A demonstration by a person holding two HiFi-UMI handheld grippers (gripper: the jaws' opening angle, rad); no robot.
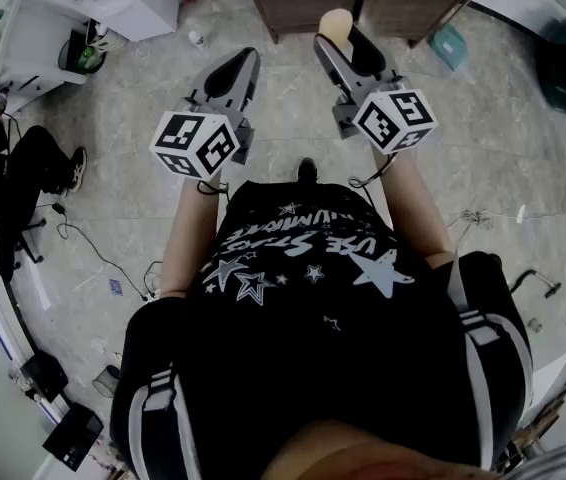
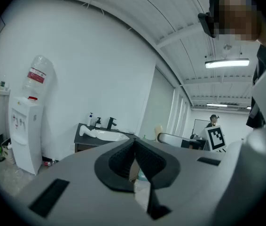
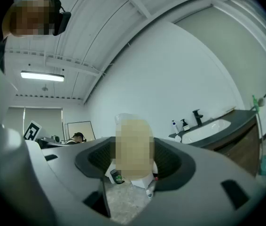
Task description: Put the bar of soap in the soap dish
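1. My right hand-held gripper (image 1: pixel 343 36) clamps the pale bar of soap (image 3: pixel 133 145) between its jaws, held level above the tiled floor (image 1: pixel 283 93).
2. My left hand-held gripper (image 2: pixel 134 149) is pinched together, with nothing in it.
3. The dark sink worktop (image 3: pixel 238 119) stands ahead.

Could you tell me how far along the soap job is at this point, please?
Done: the bar of soap is picked up, clamped in the right gripper. In hand: it is held level, with the sink counter ahead. The left gripper is shut and empty. Left: placing it in the soap dish, which I cannot make out here.
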